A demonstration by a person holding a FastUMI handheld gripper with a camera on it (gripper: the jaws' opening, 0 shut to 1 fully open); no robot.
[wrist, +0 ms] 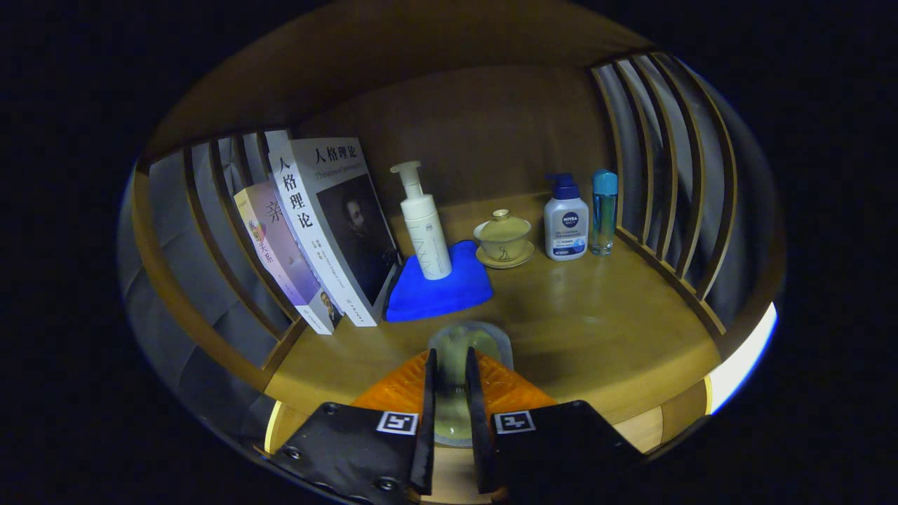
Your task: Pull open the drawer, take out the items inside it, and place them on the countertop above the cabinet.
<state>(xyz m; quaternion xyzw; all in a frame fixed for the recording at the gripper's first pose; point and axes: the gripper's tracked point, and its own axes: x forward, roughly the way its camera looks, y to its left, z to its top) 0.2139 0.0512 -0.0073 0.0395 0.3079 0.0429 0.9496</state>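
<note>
A: Gripper view first. What is the tool (449, 382) doing?

B: Its two fingers are drawn close together at the bottom centre of the frame, clamped on a pale, translucent item (468, 344) that pokes up just past the tips. I can't tell what it is. It hangs above the front edge of the table (596, 330).

A: So this looks like the placing step. Where should it go?

B: The bare wood right of centre looks best. At centre, the blue cloth (435, 291) with the white pump bottle (423, 223) sits just ahead; books (319, 231) lean at upper left, and the lidded cup (503, 238), lotion bottle (565, 221) and blue-capped bottle (603, 210) stand at upper right.

A: Advice?

B: Lower it until the base rests flat, then part the fingers slowly and back straight out, so nothing nudges the cloth.
</note>
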